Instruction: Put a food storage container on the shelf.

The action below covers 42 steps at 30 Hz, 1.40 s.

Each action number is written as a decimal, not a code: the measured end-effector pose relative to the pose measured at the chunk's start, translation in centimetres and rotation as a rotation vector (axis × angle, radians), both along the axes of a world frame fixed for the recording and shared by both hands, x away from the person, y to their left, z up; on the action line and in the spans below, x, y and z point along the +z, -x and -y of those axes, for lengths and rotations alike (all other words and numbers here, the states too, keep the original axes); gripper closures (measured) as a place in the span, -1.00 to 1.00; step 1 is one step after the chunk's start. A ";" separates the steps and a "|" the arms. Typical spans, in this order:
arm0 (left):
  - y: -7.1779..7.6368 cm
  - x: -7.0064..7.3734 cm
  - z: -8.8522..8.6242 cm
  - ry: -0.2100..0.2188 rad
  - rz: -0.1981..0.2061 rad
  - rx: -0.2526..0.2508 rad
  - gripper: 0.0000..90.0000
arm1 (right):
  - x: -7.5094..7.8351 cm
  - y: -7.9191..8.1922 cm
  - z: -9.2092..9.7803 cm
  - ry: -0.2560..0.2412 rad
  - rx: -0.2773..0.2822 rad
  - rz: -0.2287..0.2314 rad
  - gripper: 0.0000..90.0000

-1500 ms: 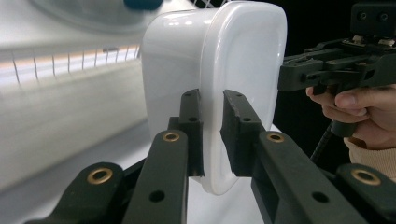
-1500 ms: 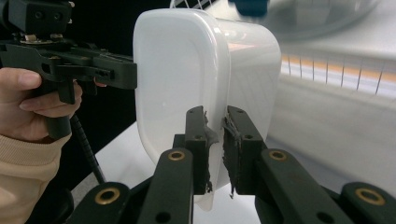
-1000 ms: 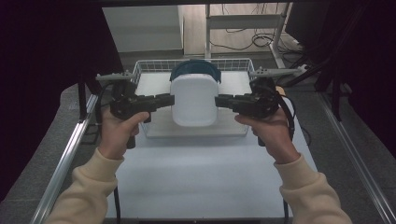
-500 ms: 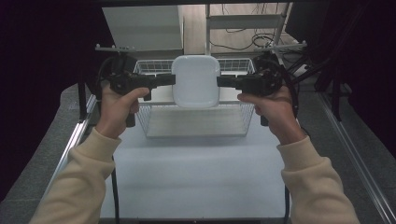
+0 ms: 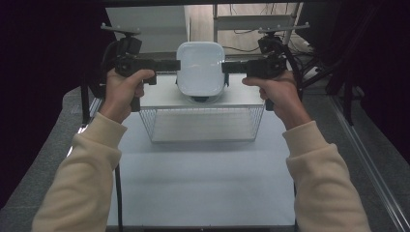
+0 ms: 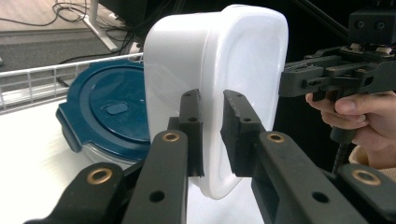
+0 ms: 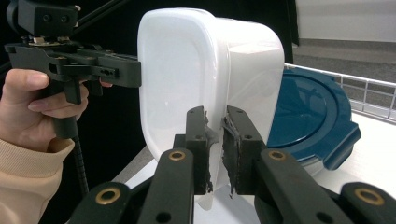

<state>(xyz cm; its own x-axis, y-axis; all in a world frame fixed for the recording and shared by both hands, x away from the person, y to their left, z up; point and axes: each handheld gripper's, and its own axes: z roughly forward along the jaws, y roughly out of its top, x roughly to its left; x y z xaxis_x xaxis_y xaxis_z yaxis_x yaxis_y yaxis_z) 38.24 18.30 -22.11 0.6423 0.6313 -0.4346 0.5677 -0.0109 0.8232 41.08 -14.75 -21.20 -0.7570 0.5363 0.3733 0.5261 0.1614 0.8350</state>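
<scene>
A white plastic container (image 5: pixel 200 67) hangs in the air above a wire basket (image 5: pixel 203 126), held from both sides. My left gripper (image 5: pixel 176 65) is shut on its left rim, my right gripper (image 5: pixel 226 66) on its right rim. In the left gripper view the jaws (image 6: pixel 212 135) pinch the thin wall of the container (image 6: pixel 219 70). The right gripper view has the jaws (image 7: pixel 215 149) clamped on the opposite wall of the container (image 7: pixel 187 79). A round tub with a dark blue lid (image 6: pixel 112 112) (image 7: pixel 308 121) rests in the basket below and behind the container.
The wire basket stands on a white table top (image 5: pixel 203 183) with bare room in front of it. Metal rails (image 5: pixel 372 169) run along the table's sides. A frame with cables (image 5: pixel 251 29) stands behind the basket, and dark curtains flank both sides.
Both grippers have carried the white container upward and farther from me, off the blue-lidded tub. The grip on both rims is unchanged.
</scene>
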 end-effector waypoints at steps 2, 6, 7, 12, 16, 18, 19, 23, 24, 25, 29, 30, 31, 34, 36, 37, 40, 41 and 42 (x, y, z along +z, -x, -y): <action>-0.4 0.0 -0.1 0.001 -0.012 0.003 0.76 | 0.0 -0.2 -0.1 0.002 0.000 -0.002 0.77; -1.2 -0.2 -0.4 0.008 -0.041 0.007 0.76 | -0.1 -1.2 -0.4 0.008 -0.005 -0.025 0.77; -1.4 -0.3 -0.4 0.012 -0.048 0.007 0.76 | -0.2 -1.5 -0.6 0.010 -0.005 -0.038 0.77; -2.1 -0.7 -0.5 0.010 -0.066 0.012 0.76 | -0.5 -2.1 -0.7 0.014 -0.012 -0.055 0.77; -2.6 -0.9 -0.4 0.010 -0.079 0.016 0.76 | -0.7 -2.5 -0.7 0.015 -0.017 -0.068 0.77; -3.3 -1.2 -0.4 0.034 -0.101 0.019 0.75 | -0.9 -3.1 -0.7 0.014 -0.023 -0.088 0.77; -3.5 -1.3 -0.5 0.048 -0.108 0.019 0.75 | -1.0 -3.3 -0.6 -0.002 -0.021 -0.101 0.77; -4.1 -1.3 -0.5 0.064 -0.121 0.025 0.75 | -0.9 -3.9 -0.6 -0.012 -0.024 -0.120 0.77; -4.4 -1.3 -0.5 0.066 -0.128 0.033 0.75 | -0.8 -4.1 -0.6 -0.005 -0.028 -0.125 0.77; -4.5 -1.3 -0.5 0.065 -0.131 0.036 0.75 | -0.6 -4.6 -0.8 -0.001 -0.036 -0.139 0.77; -5.7 -1.4 -0.6 0.092 -0.166 0.053 0.74 | -0.4 -5.8 -0.9 -0.003 -0.048 -0.185 0.74; -6.0 -1.5 -0.7 0.100 -0.174 0.052 0.74 | -0.5 -6.1 -0.9 -0.006 -0.049 -0.200 0.74; -6.0 -1.5 -0.7 0.100 -0.174 0.052 0.73 | -0.5 -6.1 -0.9 -0.006 -0.049 -0.200 0.74; -6.8 -1.8 -0.8 0.133 -0.207 0.055 0.72 | -0.7 -7.1 -0.8 -0.034 -0.061 -0.267 0.71; -7.0 -1.9 -0.8 0.138 -0.212 0.055 0.71 | -0.8 -7.3 -0.8 -0.041 -0.066 -0.278 0.70; -7.2 -2.0 -0.8 0.142 -0.218 0.055 0.71 | -0.8 -7.5 -0.8 -0.048 -0.070 -0.289 0.70; -7.7 -2.1 -0.8 0.154 -0.237 0.059 0.70 | -1.1 -8.2 -0.6 -0.067 -0.079 -0.319 0.68; -7.7 -2.1 -0.8 0.154 -0.237 0.059 0.70 | -1.1 -8.2 -0.6 -0.067 -0.079 -0.319 0.68; -7.9 -2.2 -0.7 0.157 -0.239 0.064 0.70 | -1.3 -8.4 -0.5 -0.072 -0.081 -0.329 0.67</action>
